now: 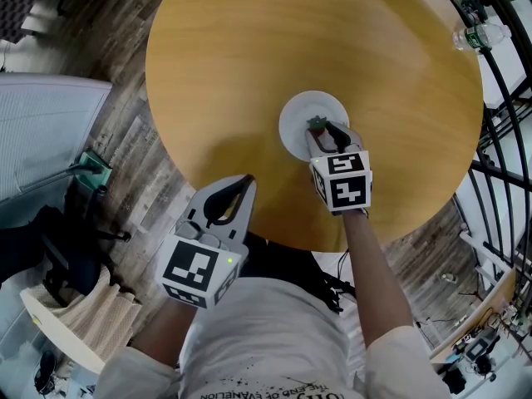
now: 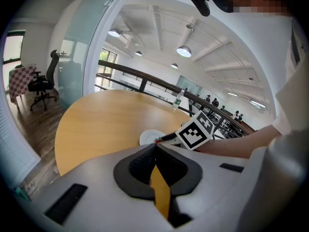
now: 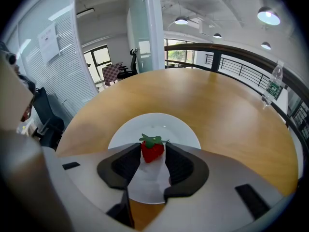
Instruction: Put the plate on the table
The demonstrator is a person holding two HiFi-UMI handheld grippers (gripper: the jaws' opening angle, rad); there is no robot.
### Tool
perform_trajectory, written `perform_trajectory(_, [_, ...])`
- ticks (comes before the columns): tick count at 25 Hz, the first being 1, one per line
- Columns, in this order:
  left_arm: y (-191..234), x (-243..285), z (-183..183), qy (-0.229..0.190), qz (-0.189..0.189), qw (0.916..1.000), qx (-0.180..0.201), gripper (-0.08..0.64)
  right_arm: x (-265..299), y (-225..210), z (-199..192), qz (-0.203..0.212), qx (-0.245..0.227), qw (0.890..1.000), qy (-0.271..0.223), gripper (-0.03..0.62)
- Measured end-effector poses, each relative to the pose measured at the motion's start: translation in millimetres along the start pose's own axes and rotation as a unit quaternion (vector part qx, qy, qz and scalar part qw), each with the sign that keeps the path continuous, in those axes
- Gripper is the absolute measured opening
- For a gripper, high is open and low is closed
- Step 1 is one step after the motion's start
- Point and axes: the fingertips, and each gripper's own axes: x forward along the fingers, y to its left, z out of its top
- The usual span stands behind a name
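Note:
A white plate lies flat on the round wooden table, near its front right part. A red strawberry with green leaves sits over the plate, between the jaws of my right gripper. The jaws stand wide, and a thin gap shows beside the berry on its right. In the head view the right gripper reaches over the plate's near rim, with the strawberry at its tip. My left gripper hovers at the table's front edge, shut and empty. The left gripper view shows its tips meeting and the plate beyond.
A clear water bottle stands at the table's far right edge, close to a black railing. An office chair stands off to the left on the wood floor. A grey sofa lies left of the table.

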Motion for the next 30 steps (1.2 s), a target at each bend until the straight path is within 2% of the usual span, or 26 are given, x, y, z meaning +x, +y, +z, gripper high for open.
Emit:
perform_trajectory(13, [-11.2,-4.8,6.0,-0.005,0.000,1.0000,0.008,0.023,-19.1,1.5,9.9,0.005,0.012,1.000,-0.015,0.176])
perform_trajectory(20, [-25.6,-8.6,13.6,-0.015,0.001,0.9997,0.021,0.021,-48.7,1.9,24.6,0.013,0.021,0.998,-0.051,0.174])
perform_trajectory(26, [-27.9,-26.0,31.8,-0.038,0.003,0.9986,0.036,0.022,-98.9,10.6,53.1,0.003,0.008,0.995,-0.104,0.108])
perform_trajectory(30, [-42.0,-39.3,41.2,-0.053,0.000,0.9972,0.052,0.022,-140.1,17.5,58.7,0.004,0.005,0.991,-0.137,0.059])
